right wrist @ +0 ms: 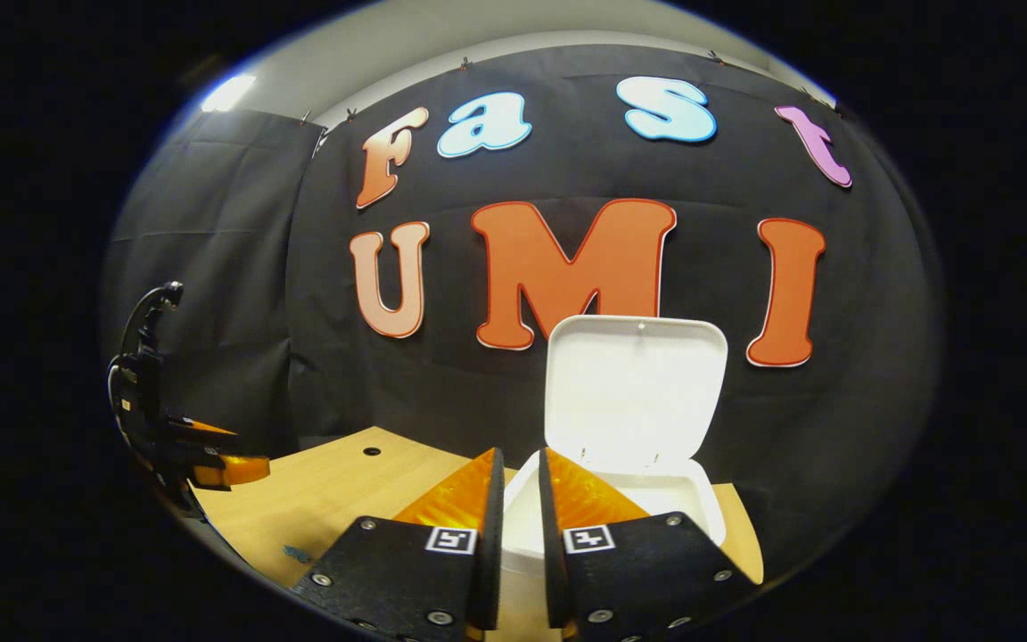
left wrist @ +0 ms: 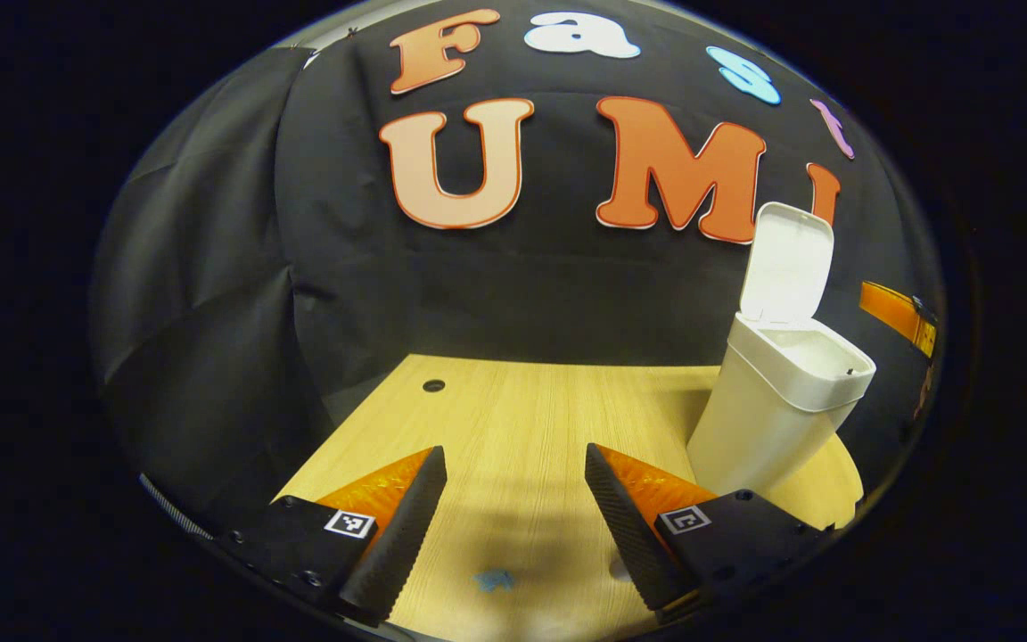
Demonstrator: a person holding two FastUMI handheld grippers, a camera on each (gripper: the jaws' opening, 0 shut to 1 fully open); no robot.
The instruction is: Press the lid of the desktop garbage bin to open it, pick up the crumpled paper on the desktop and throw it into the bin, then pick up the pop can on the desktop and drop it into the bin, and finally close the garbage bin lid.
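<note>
The white desktop bin (left wrist: 772, 428) stands on the wooden table (left wrist: 522, 401) at the right of the left gripper view, its lid (left wrist: 788, 263) tipped up and back. My left gripper (left wrist: 513, 455) hovers low over the table to the left of the bin, open, with nothing between its fingers. In the right gripper view the bin's rim (right wrist: 705, 504) and raised lid (right wrist: 634, 388) sit straight ahead. My right gripper (right wrist: 521, 456) hangs just above the bin's open mouth, its fingers drawn together to a narrow slit with nothing in it. The left gripper (right wrist: 242, 468) also appears far left.
A small round hole (left wrist: 433, 385) marks the table's far left part, and a blue smudge (left wrist: 494, 580) lies near the front edge. An orange piece (left wrist: 895, 312) shows at the right edge behind the bin. The black cloth wall rises close behind the table.
</note>
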